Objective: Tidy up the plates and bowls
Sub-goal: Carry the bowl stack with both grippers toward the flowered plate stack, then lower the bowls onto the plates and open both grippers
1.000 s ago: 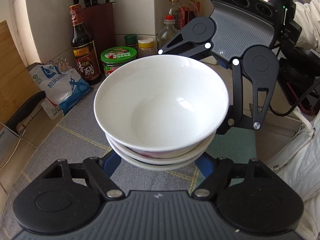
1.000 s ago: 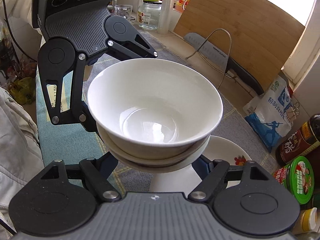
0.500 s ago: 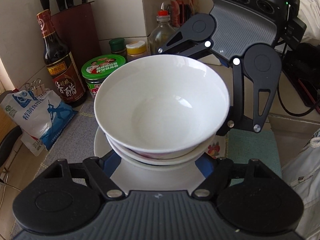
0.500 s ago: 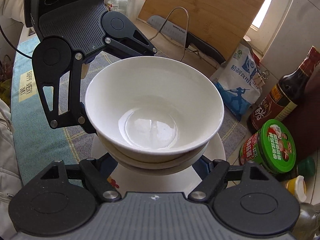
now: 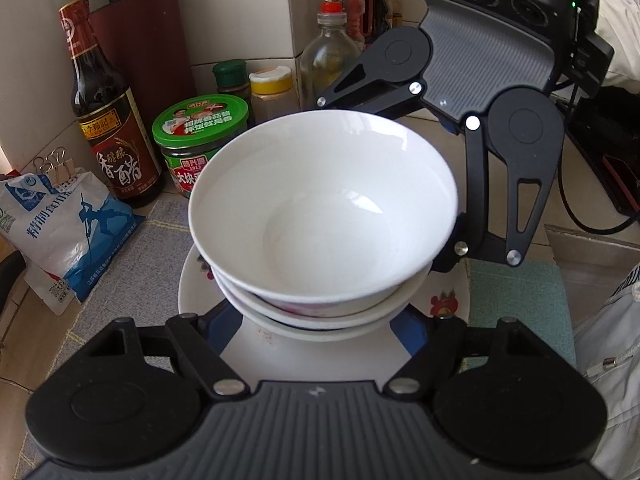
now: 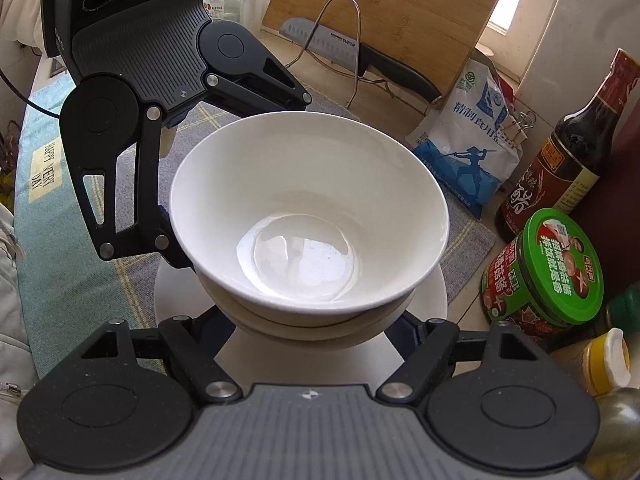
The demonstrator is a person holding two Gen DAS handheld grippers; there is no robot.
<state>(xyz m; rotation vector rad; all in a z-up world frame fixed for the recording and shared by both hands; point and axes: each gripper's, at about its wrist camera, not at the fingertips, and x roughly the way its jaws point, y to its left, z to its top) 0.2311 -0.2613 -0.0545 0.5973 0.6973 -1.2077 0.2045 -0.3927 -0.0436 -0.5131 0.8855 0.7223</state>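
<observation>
A stack of white bowls (image 5: pixel 324 216) (image 6: pixel 308 220) is held between my two grippers, one on each side, over a white plate (image 5: pixel 256 352) (image 6: pixel 428 292) with red flower prints. My left gripper (image 5: pixel 316 324) has its fingers spread around the lower bowls; its fingertips are hidden under the stack. My right gripper (image 6: pixel 312 328) does the same from the opposite side, and it shows across the stack in the left wrist view (image 5: pixel 472 128). I cannot tell whether the stack rests on the plate.
A green-lidded jar (image 5: pixel 200 140), a dark vinegar bottle (image 5: pixel 108 120), a salt bag (image 5: pixel 60 224), spice jars and an oil bottle (image 5: pixel 328 48) stand close behind the plate. A cutting board (image 6: pixel 384 12) and knife (image 6: pixel 360 56) lie further off. A grey mat (image 6: pixel 468 240) covers the counter.
Both grippers carried the bowl stack together across the mat toward the jars and bottles; the flowered plate has come into place underneath the stack, and the stack sits lower over it.
</observation>
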